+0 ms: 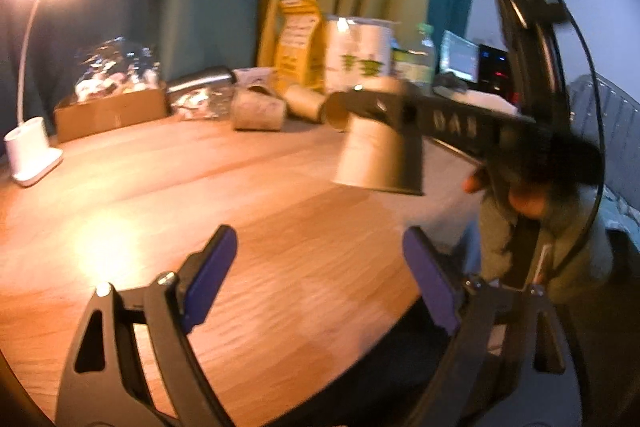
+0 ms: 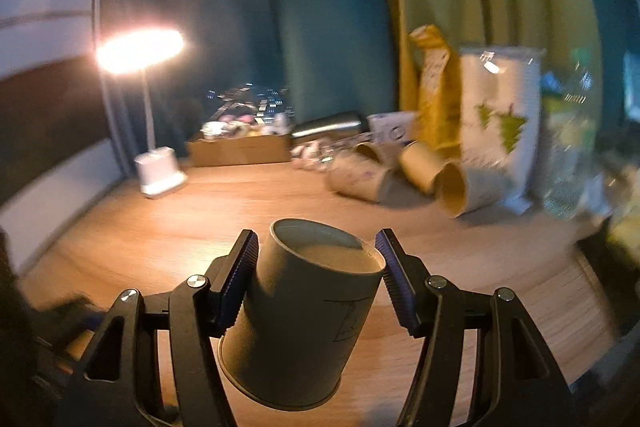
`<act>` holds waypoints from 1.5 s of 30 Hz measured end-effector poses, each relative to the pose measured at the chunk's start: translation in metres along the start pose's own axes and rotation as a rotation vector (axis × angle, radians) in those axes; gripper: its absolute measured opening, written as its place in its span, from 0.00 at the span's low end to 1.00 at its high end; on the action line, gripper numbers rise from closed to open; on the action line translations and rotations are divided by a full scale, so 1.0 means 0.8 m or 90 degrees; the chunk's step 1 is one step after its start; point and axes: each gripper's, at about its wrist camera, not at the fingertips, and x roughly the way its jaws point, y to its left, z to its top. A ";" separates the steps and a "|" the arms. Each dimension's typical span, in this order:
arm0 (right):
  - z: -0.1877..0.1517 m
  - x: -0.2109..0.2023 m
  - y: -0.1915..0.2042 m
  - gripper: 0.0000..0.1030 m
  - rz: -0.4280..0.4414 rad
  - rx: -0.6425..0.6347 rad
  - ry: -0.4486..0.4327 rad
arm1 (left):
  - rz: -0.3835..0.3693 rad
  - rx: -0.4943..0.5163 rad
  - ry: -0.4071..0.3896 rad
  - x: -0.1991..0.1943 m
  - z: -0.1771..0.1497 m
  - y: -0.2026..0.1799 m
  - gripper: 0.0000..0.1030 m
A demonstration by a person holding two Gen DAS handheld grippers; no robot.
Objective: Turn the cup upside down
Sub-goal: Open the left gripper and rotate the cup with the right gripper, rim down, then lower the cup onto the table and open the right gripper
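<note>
Left gripper (image 1: 320, 277): fingers spread wide, nothing between them, above the round wooden surface (image 1: 160, 195). Right gripper (image 2: 318, 281): pinching the tan paper cup (image 2: 304, 319), held in the air, tilted, wide mouth lowermost. Farther back: three paper cups (image 2: 404, 169) on their sides, cardboard box (image 2: 240, 149), lit white desk lamp (image 2: 158, 165).

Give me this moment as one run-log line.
right gripper: shut on paper cup | cup: airborne over table, mouth down, tilted | left gripper: open, empty | flip: cup not set down
</note>
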 end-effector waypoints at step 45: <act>-0.040 -0.004 0.030 0.78 -0.097 -0.112 -0.074 | 0.089 -0.108 -0.049 -0.017 0.015 0.055 0.84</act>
